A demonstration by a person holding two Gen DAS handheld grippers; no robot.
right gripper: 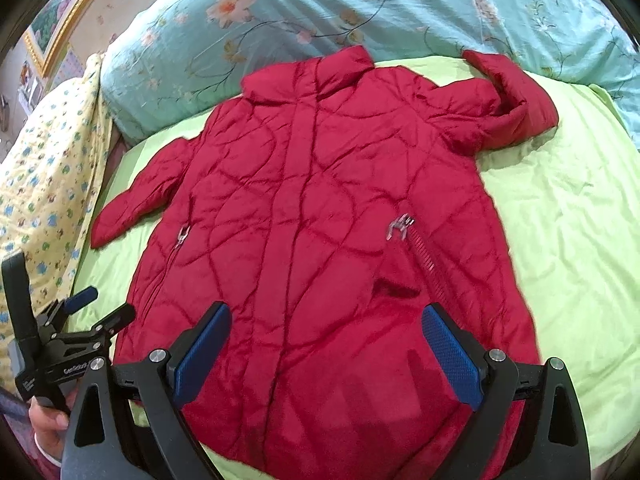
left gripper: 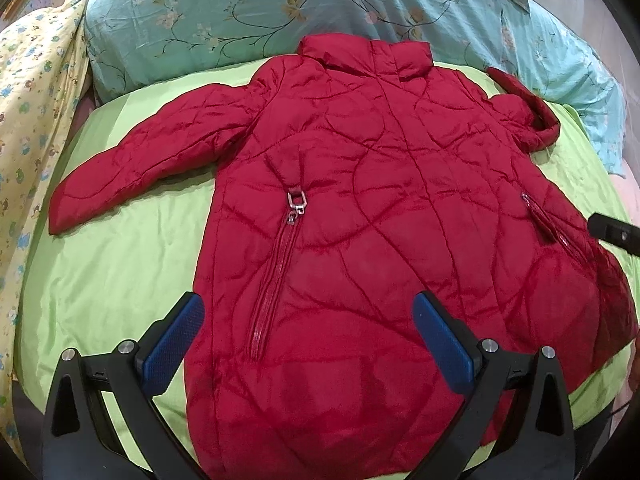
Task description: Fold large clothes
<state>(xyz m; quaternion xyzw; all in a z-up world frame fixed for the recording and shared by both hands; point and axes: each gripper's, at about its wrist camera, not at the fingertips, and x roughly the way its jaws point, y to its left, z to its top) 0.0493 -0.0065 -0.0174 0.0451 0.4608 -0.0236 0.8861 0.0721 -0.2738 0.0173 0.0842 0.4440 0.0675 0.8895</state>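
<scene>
Folding not begun, we judge; red jacket (left gripper: 360, 208) lies flat on the bed (left gripper: 120, 280); left hand-held gripper (left gripper: 308, 320) and right hand-held gripper (right gripper: 326, 340) spread apart, empty.

Red quilted coat (left gripper: 360, 208) lies flat, front up, collar toward the pillows, one sleeve outstretched, the other bent back.
</scene>
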